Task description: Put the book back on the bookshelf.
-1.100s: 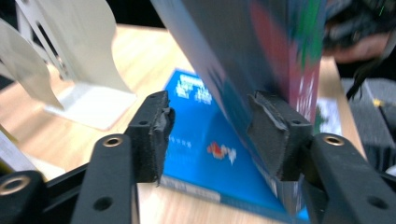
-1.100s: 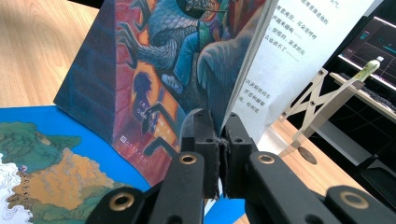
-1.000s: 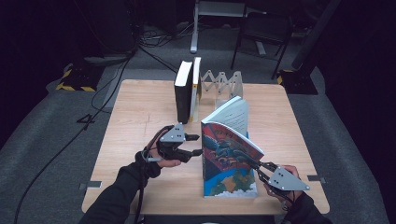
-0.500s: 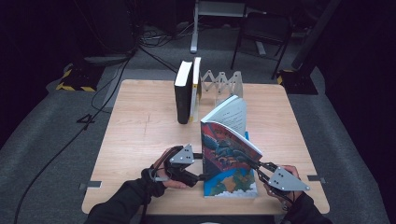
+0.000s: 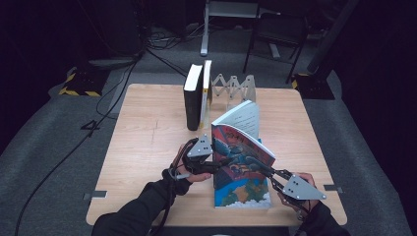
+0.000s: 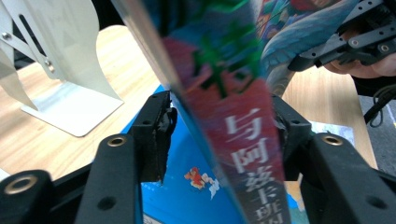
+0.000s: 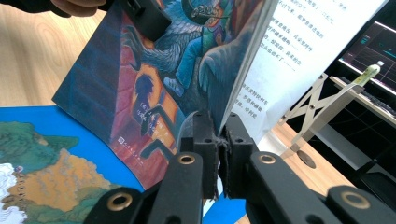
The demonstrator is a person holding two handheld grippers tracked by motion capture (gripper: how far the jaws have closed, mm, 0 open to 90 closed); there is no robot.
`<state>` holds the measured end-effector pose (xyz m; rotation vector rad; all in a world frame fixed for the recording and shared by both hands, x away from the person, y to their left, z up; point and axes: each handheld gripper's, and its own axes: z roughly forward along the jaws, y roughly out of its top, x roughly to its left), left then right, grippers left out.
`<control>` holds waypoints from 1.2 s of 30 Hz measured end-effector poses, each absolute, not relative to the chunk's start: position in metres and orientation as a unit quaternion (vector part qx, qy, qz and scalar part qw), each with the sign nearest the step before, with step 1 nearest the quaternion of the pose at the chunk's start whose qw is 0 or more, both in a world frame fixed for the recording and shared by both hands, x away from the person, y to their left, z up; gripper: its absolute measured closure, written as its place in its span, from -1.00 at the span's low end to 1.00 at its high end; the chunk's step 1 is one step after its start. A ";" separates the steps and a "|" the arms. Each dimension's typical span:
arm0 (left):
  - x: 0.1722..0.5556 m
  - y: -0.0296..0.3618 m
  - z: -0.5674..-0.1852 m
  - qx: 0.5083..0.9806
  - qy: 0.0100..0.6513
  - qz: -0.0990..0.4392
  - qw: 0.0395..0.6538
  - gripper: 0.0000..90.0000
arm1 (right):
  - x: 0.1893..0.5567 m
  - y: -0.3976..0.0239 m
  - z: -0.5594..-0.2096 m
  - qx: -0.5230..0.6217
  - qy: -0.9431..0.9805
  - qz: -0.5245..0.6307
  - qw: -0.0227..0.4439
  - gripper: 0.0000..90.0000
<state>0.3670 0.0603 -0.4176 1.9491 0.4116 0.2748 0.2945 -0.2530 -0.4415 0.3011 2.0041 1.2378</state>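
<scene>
High view: table [image 5: 147, 147] first, then the paperback [image 5: 241, 147] standing tilted at about 5 o'clock of the table's middle, over a blue book [image 5: 243, 196] lying flat at the near edge. Two upright books [image 5: 196, 96] and a white folding bookend [image 5: 236, 87] sit at 12 o'clock.

My right gripper [image 5: 268, 172], at the paperback's 4 o'clock, is clamped tight on the front cover's edge; in the right gripper view the pads [image 7: 205, 140] pinch that cover [image 7: 154, 93]. My left gripper [image 5: 212, 167], at its 9 o'clock, straddles the spine [image 6: 233, 116]. Its jaws have just been closing; the right pad [image 6: 282, 128] touches, the left pad [image 6: 163, 126] stands just clear.

Judgement: light, glossy, likely slippery. The cover alone is floppy and may crease; the spine is the stiff part, so take hold there.
</scene>
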 end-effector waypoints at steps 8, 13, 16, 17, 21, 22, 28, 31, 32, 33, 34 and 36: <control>0.361 0.060 -0.412 0.820 0.146 0.139 0.536 0.40 | 0.303 -0.256 -0.440 0.138 0.778 0.488 0.370 0.72; 0.358 0.059 -0.410 0.821 0.126 0.136 0.539 0.50 | 0.311 -0.262 -0.440 0.169 0.776 0.492 0.357 0.63; 0.355 0.059 -0.409 0.825 0.109 0.134 0.538 0.55 | 0.315 -0.264 -0.437 0.186 0.765 0.493 0.370 0.51; 0.353 0.058 -0.409 0.827 0.100 0.136 0.536 0.56 | 0.316 -0.265 -0.435 0.192 0.760 0.496 0.373 0.44; 0.350 0.058 -0.408 0.829 0.088 0.137 0.534 0.59 | 0.323 -0.268 -0.426 0.215 0.749 0.507 0.368 0.17; 0.349 0.059 -0.408 0.830 0.086 0.137 0.534 0.59 | 0.324 -0.268 -0.424 0.213 0.748 0.510 0.366 0.12; 0.346 0.061 -0.410 0.829 0.086 0.134 0.537 0.60 | 0.335 -0.263 -0.421 0.207 0.762 0.518 0.328 -0.20; 0.345 0.061 -0.410 0.828 0.084 0.132 0.538 0.60 | 0.346 -0.264 -0.421 0.212 0.765 0.530 0.298 -0.32; 0.345 0.061 -0.411 0.828 0.082 0.130 0.540 0.60 | 0.349 -0.263 -0.421 0.211 0.768 0.534 0.284 -0.36; 0.345 0.061 -0.411 0.828 0.082 0.130 0.540 0.60 | 0.349 -0.263 -0.421 0.211 0.768 0.534 0.284 -0.36; 0.345 0.061 -0.411 0.827 0.080 0.129 0.541 0.60 | 0.351 -0.262 -0.421 0.206 0.772 0.536 0.275 -0.39; 0.345 0.061 -0.411 0.827 0.080 0.128 0.541 0.60 | 0.353 -0.259 -0.421 0.199 0.777 0.538 0.259 -0.38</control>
